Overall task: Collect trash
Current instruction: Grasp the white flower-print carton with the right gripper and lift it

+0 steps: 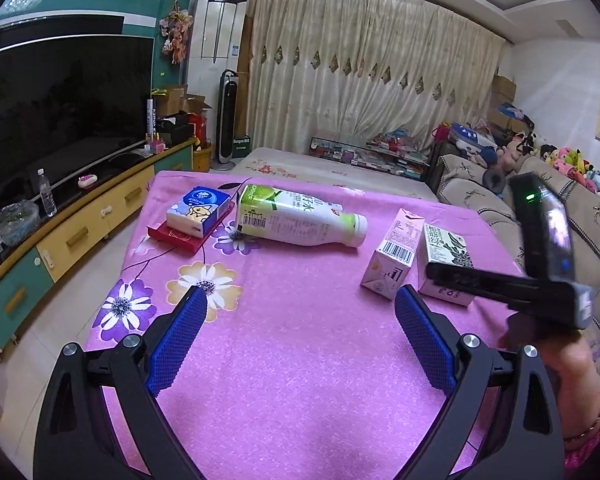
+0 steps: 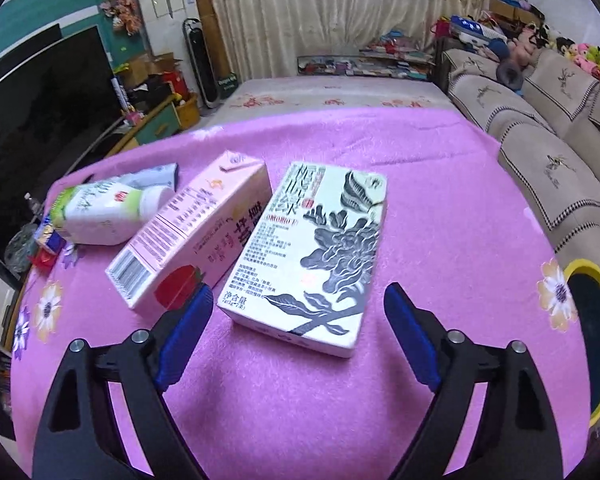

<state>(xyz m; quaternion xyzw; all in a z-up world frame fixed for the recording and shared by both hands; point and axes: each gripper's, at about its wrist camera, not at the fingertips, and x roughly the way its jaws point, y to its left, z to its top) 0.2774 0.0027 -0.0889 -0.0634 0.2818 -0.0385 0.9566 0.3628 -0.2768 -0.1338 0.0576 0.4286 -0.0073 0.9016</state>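
Your right gripper (image 2: 298,300), jaws spread empty, lines up on the black-and-white tea box (image 2: 306,256) just ahead; straddle it, then close

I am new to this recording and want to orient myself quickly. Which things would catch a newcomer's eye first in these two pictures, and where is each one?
The bright pink flowered cloth fills both views. On it, the white box with a black flower print lies just ahead of the open right gripper, with the pink carton on its left. Farther left a white and green bottle lies on its side, and the open left gripper holds nothing.
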